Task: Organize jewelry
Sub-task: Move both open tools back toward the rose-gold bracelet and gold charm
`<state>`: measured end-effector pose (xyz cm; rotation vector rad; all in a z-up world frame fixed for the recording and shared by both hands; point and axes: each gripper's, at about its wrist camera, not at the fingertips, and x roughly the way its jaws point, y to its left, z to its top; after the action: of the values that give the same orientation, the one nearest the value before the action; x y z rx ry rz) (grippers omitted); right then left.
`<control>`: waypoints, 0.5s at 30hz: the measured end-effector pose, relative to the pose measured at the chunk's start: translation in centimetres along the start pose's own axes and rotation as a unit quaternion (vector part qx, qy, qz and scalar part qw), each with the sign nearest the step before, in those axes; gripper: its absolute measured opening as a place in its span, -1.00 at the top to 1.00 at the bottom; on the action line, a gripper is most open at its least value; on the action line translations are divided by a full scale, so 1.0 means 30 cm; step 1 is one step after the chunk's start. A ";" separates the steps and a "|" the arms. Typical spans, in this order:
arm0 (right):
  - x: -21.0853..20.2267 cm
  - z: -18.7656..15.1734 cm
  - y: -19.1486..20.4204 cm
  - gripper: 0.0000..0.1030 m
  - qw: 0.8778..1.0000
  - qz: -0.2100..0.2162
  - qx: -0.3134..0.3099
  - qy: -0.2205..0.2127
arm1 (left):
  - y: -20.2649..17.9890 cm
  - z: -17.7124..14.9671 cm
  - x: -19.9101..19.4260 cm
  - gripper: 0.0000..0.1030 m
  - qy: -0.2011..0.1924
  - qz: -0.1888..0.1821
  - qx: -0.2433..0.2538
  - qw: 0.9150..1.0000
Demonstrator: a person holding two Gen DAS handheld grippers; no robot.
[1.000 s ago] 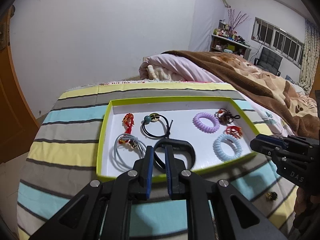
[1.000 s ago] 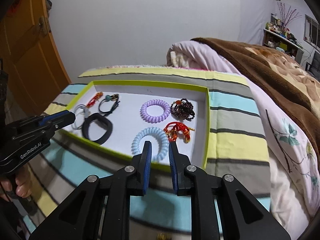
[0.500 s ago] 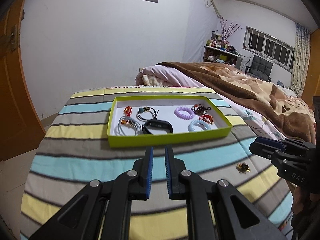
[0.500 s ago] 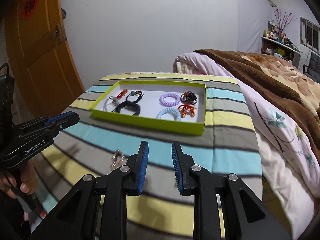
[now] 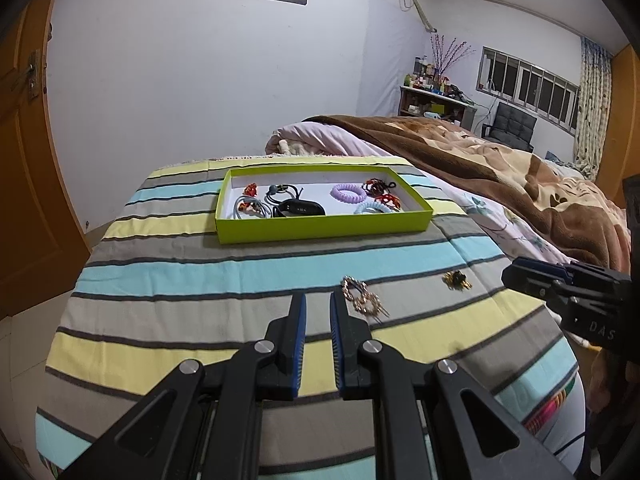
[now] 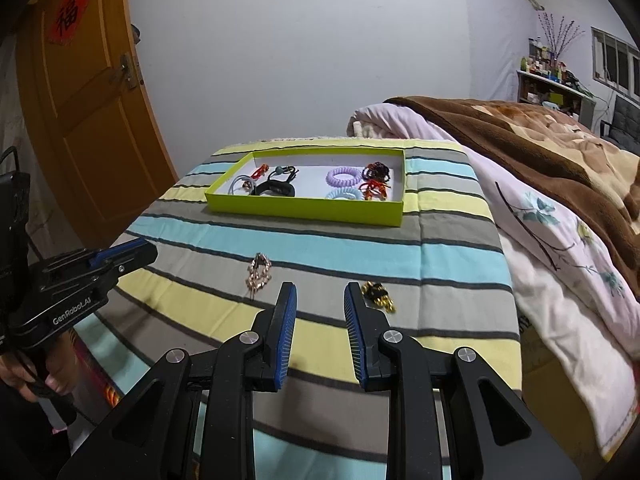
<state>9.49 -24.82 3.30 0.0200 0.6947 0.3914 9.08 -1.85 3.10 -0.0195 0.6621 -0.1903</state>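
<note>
A lime-green tray point(image 5: 320, 226) point(image 6: 304, 210) sits far on the striped cloth and holds several hair ties, a black band point(image 5: 299, 209) and beaded pieces. A rose-gold chain piece point(image 5: 362, 295) point(image 6: 259, 273) lies loose on the cloth just right of my left gripper's tips. A small black-and-gold piece point(image 5: 456, 279) point(image 6: 377, 295) lies just right of my right gripper's right finger. My left gripper point(image 5: 318, 300) is open a narrow gap and empty. My right gripper point(image 6: 319, 290) is open wider and empty.
A bed with a pink quilt point(image 6: 560, 216) and a brown blanket point(image 5: 500, 168) adjoins the cloth-covered table on the right. An orange door point(image 6: 80, 112) stands at the left. The table's front edge curves down near both grippers.
Both grippers have pulled back from the tray toward the near edge of the table. The right gripper has opened wider. The two loose pieces now lie close to the fingertips.
</note>
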 end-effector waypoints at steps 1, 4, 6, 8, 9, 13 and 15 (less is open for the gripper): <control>-0.004 -0.005 -0.003 0.51 1.000 0.000 0.001 0.000 | -0.003 -0.005 -0.006 0.75 0.000 0.000 0.000 1.000; -0.014 -0.017 -0.012 0.50 1.000 -0.002 0.004 0.000 | -0.010 -0.016 -0.016 0.72 0.000 -0.004 -0.002 1.000; -0.015 -0.023 -0.018 0.50 1.000 -0.003 0.005 0.001 | -0.014 -0.024 -0.021 0.62 0.001 -0.006 -0.004 1.000; -0.012 -0.025 -0.021 0.50 1.000 -0.003 0.005 0.002 | -0.018 -0.030 -0.021 0.62 0.003 -0.008 -0.004 1.000; -0.012 -0.026 -0.022 0.50 1.000 -0.003 0.005 0.002 | -0.021 -0.031 -0.019 0.61 0.004 -0.008 -0.003 1.000; -0.006 -0.028 -0.023 0.50 1.000 -0.002 0.002 0.004 | -0.030 -0.035 -0.012 0.61 0.006 -0.011 -0.002 1.000; 0.000 -0.029 -0.024 0.50 1.000 -0.002 0.001 0.006 | -0.032 -0.036 -0.006 0.61 0.008 -0.013 -0.002 1.000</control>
<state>9.19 -25.59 2.52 0.0184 0.7078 0.3864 8.12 -2.72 2.42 -0.0297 0.6782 -0.2143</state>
